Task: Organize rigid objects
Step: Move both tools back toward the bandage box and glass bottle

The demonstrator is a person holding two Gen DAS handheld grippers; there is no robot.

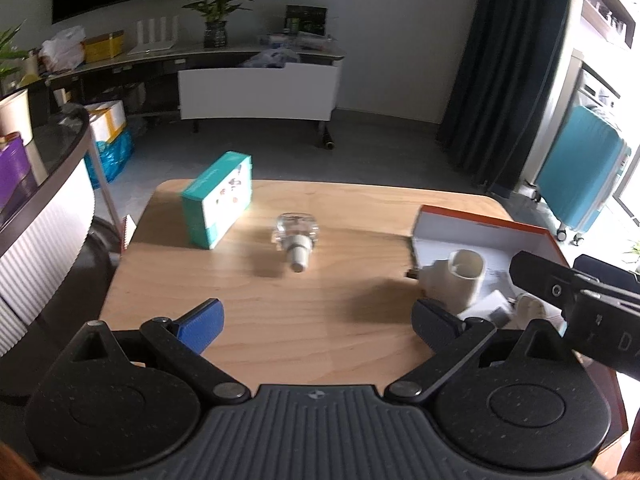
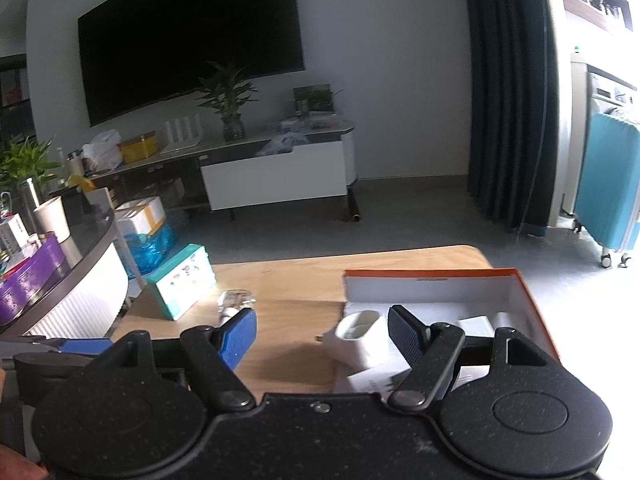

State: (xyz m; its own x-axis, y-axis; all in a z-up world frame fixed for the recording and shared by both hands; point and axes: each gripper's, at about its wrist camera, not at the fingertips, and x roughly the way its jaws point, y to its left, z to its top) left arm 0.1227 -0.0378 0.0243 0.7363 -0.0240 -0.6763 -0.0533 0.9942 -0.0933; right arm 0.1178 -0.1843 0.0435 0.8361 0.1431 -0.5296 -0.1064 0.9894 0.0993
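Lettering on the teal carton (image 1: 218, 200) blurs beyond reading, the glass bottle (image 1: 295, 236) lies mid-table (image 1: 280, 320), the white cup (image 1: 466, 276) sits in the orange-rimmed box (image 1: 480, 226), and left gripper (image 1: 318, 320) and right gripper (image 2: 322, 338) gape empty.

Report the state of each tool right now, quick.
Left tool: open, nothing between its fingers, above the wooden table.
Right tool: open, holding nothing; the white pipe fitting sits ahead between its fingers, untouched.
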